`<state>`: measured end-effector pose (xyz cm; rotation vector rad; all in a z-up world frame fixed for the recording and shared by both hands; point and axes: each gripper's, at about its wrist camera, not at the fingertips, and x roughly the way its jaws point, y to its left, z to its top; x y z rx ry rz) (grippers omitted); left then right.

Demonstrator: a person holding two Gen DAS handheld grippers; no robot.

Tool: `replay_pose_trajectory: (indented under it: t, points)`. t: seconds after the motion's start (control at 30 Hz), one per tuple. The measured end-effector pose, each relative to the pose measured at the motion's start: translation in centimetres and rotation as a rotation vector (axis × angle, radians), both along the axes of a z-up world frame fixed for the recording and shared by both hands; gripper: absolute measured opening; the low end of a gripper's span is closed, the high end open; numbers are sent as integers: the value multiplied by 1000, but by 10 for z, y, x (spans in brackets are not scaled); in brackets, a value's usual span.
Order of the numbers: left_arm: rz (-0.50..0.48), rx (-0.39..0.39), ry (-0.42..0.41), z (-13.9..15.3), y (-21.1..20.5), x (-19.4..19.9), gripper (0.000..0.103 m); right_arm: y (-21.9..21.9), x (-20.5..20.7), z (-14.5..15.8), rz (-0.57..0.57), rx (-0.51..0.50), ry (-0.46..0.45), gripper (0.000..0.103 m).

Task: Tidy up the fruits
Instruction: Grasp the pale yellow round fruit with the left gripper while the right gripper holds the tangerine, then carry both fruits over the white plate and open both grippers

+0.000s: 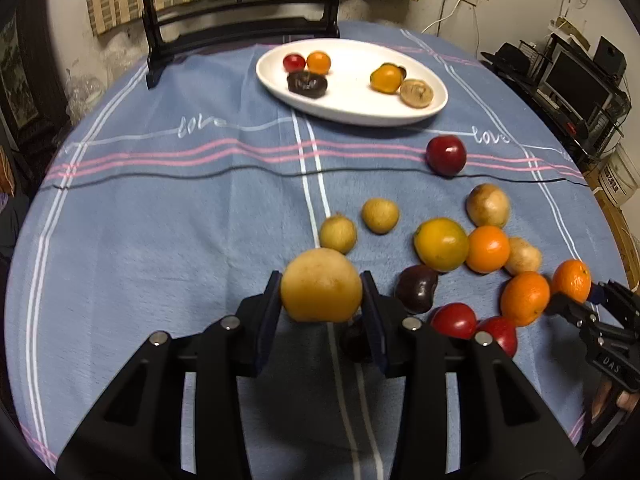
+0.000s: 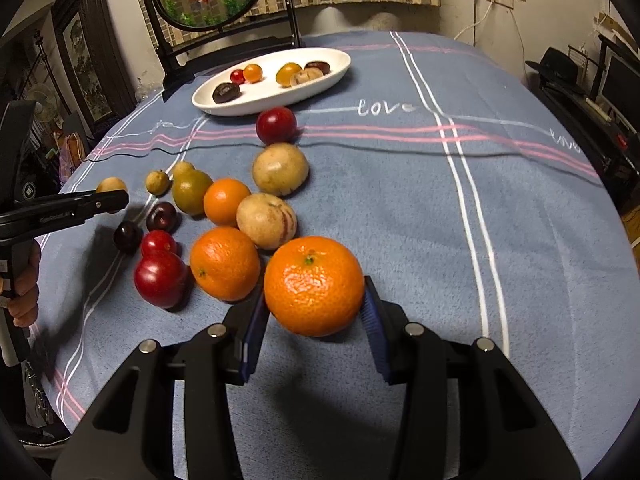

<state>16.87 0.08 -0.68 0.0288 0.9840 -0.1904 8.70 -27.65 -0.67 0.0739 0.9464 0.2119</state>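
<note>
Tablecloth (image 2: 400, 208) is stretching wide and bare to the right of the fruit cluster, with open cloth lying between the loose fruit and the white plate (image 1: 352, 112) sitting near the far edge. Left gripper (image 1: 322, 292) is clamping a yellow-tan fruit (image 1: 321, 285) squarely between both pads, its jaws pressing each side. Right gripper (image 2: 314, 300) is squeezing a mandarin (image 2: 314, 286) between its blue pads, just beside another mandarin (image 2: 225, 263).
</note>
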Motion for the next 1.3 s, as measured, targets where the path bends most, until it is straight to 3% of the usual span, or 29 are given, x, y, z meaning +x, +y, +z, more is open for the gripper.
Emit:
replay_pose_trajectory:
  t: [0.5, 0.83, 0.97, 1.3]
  points:
    - [-62, -12, -99, 58, -3, 21, 39, 18, 31, 64, 80, -31, -143, 45]
    - [-84, 2, -104, 63, -18, 77, 40, 52, 106, 88, 163, 17, -168, 45]
    - [-84, 2, -89, 56, -23, 112, 40, 63, 144, 84, 184, 10, -167, 45]
    - [-18, -30, -19, 27, -23, 234, 40, 92, 247, 39, 221, -3, -38, 45]
